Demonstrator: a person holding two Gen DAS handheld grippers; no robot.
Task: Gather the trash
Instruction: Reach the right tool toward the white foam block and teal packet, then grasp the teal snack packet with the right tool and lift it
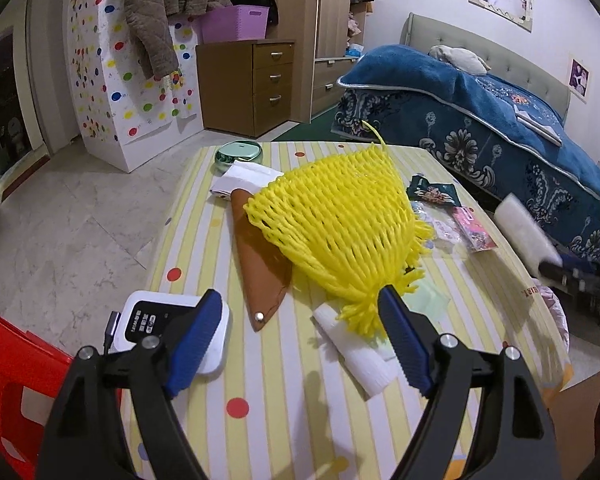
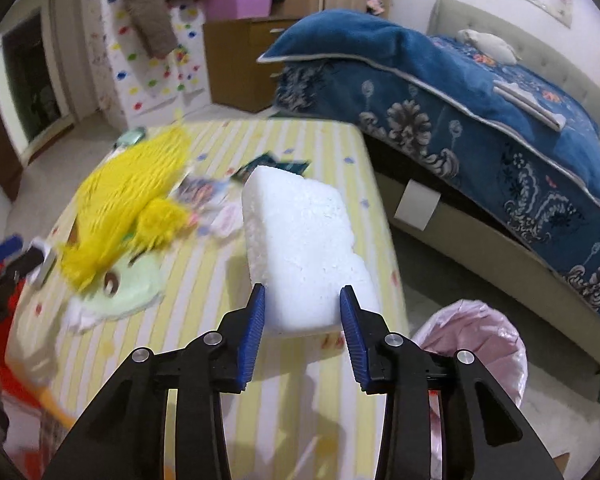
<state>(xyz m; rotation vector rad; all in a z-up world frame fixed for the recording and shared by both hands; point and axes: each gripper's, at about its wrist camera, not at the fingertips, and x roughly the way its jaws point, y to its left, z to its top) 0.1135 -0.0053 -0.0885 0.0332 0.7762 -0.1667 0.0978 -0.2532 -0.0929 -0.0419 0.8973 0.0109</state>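
Our right gripper (image 2: pixel 302 304) clamps the foam block (image 2: pixel 300 248) above the table (image 2: pixel 284 400); we should release squarely over the bin (image 2: pixel 496 340). Left gripper (image 1: pixel 300 320) hovers wide, empty.

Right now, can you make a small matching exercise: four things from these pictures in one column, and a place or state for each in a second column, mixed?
Things:
1. foam block
2. yellow net
3. bin
4. left gripper

Places or states:
A. open, holding nothing
B. on the floor beside the table
C. clamped in the right gripper
D. lying on the table

Pairs: 1-C, 2-D, 3-B, 4-A
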